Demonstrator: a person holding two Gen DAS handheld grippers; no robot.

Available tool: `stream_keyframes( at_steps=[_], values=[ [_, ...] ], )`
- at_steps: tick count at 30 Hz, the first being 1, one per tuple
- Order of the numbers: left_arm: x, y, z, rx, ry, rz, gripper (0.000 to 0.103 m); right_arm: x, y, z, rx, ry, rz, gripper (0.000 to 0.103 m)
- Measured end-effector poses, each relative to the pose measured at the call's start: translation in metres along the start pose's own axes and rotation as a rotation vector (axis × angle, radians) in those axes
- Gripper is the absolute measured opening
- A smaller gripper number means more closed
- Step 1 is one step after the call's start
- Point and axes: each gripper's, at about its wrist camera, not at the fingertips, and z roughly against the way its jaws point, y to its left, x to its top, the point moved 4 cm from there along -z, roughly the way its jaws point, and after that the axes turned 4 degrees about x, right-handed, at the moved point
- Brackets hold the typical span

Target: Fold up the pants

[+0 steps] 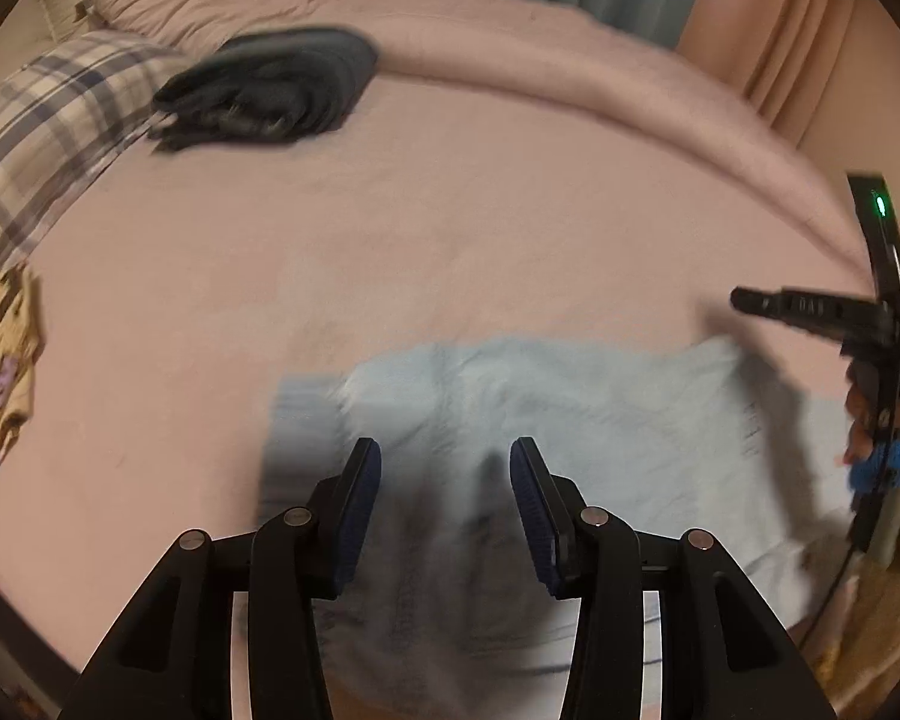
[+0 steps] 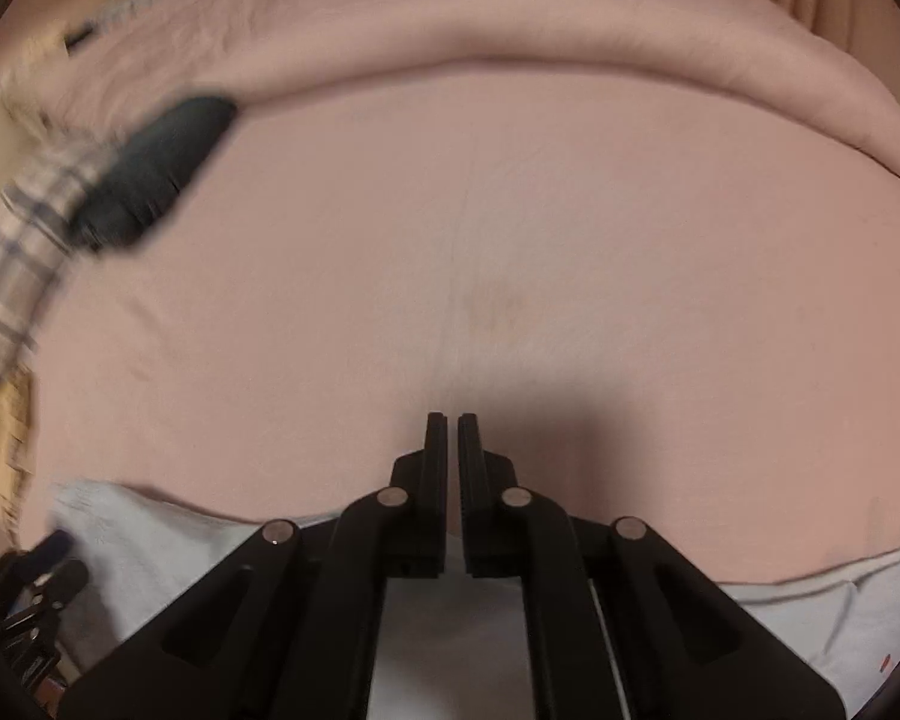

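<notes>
**Left wrist view: pale pants on the bed, both tools free**

Left wrist view takes in a wide bed covered by a smooth pink sheet (image 1: 450,228), with a rolled pink duvet (image 1: 570,72) pushed along its far edge, which I judge leaves a flat working surface. A checked pillow (image 1: 48,138) sits at the far left. Beside it lies a dark folded garment (image 1: 270,87), well apart from my work; it looks like a finished piece set aside, though blur hides its detail.

Near the bed's front edge lies the task's thing, a pair of light blue soft fabric pants (image 1: 570,420), spread fairly flat. Both views are blurred, so I cannot tell waistband from leg ends, or how many folds are already made.

My left gripper (image 1: 445,462) hangs above the pants with its blue-padded fingers (image 1: 363,504) spread wide, holding nothing. Whether they touch the cloth I cannot tell.

My right gripper (image 2: 452,420) hovers beyond the far edge of the pants, over bare sheet. Its fingers are pressed nearly together with only a thin slit between them, and nothing is pinched there. In the left view it appears at the right edge, pointing leftward above the cloth's corner. I judge both tools are between grasps.
</notes>
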Motion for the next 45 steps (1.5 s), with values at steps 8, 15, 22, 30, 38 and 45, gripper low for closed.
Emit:
stream_keyframes(
  at_steps=[8,15,22,30,38,45],
  values=[
    [0.011,-0.033,-0.056,0.069,0.076,-0.060,0.043,-0.053,0.037,-0.009,0.130,0.149,0.102,0.000],
    [0.013,-0.015,-0.055,0.071,0.088,-0.044,0.025,-0.039,-0.007,-0.007,-0.098,0.047,0.055,0.011],
    [0.015,-0.020,-0.033,0.053,0.036,-0.071,0.027,-0.046,0.011,0.028,0.091,0.018,0.059,0.010],
    [0.009,-0.008,-0.034,0.020,0.156,-0.006,0.027,-0.069,-0.005,0.004,0.088,0.094,-0.026,0.006],
    [-0.059,-0.037,-0.018,-0.004,0.195,-0.110,0.033,-0.141,0.020,0.050,0.161,0.155,0.111,0.016],
    [-0.086,-0.020,-0.005,0.019,0.159,-0.072,0.033,-0.179,0.010,0.055,0.164,0.195,0.040,0.014]
  ],
)
